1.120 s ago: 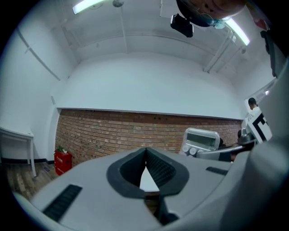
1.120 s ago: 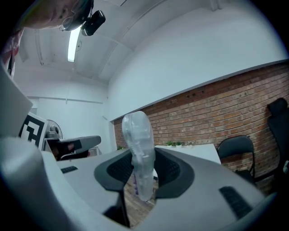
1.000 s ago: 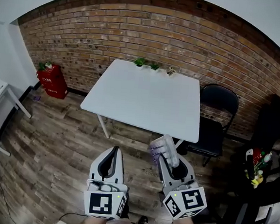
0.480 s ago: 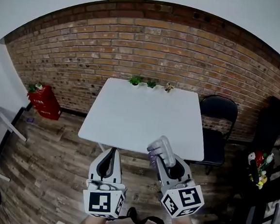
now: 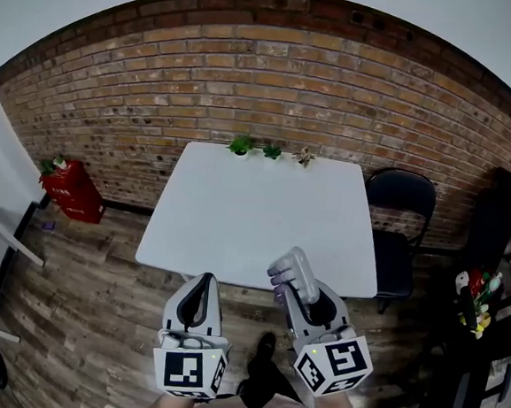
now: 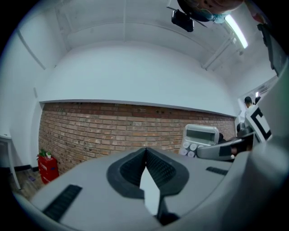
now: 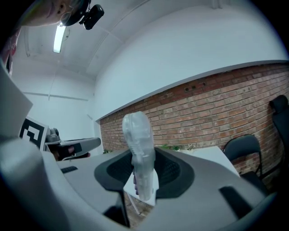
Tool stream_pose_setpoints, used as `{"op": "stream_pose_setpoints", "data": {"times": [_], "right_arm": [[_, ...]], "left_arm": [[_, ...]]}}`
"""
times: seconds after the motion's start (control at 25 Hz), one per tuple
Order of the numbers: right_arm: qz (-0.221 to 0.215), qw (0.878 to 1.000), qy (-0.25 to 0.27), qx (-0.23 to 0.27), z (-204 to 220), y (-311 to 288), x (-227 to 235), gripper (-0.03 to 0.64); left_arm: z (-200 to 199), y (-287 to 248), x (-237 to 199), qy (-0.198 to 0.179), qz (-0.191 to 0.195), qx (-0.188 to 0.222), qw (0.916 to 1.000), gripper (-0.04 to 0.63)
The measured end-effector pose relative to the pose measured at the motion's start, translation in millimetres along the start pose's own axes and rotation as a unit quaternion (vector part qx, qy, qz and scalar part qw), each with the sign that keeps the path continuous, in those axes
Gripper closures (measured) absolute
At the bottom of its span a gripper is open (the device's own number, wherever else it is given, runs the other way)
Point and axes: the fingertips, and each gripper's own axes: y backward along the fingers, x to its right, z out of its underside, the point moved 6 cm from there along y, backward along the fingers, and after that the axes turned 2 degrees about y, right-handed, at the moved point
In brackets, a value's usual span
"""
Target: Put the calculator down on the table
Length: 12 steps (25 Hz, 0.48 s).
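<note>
Right tongs (image 5: 300, 291) level, gripping upright calculator (image 5: 293, 268), left tongs (image 5: 202, 285) closed, level

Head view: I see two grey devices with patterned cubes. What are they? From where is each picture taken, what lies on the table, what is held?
No robot here: a person holds in each hand a two-jaw tool bearing a marker cube. The head view comes from a camera on the person's head, looking down. The left gripper is shut and empty. The right gripper is shut on the calculator, held in the air near the white table. The other two pictures come from cameras riding on the grippers, looking along their jaws. On the table, small plants stand at the far edge.
</note>
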Motion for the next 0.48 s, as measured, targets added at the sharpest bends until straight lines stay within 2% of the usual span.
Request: {"op": "stream_pose_setpoints", "data": {"times": [0.48], "right_arm": [[-0.012, 0.999, -0.028, -0.027, 11.4, -91.0, 56.1, 0.485]], "left_arm": [[17.3, -100.0, -21.4, -0.018, -0.003, -0.02, 0.9996, 0.584]]}}
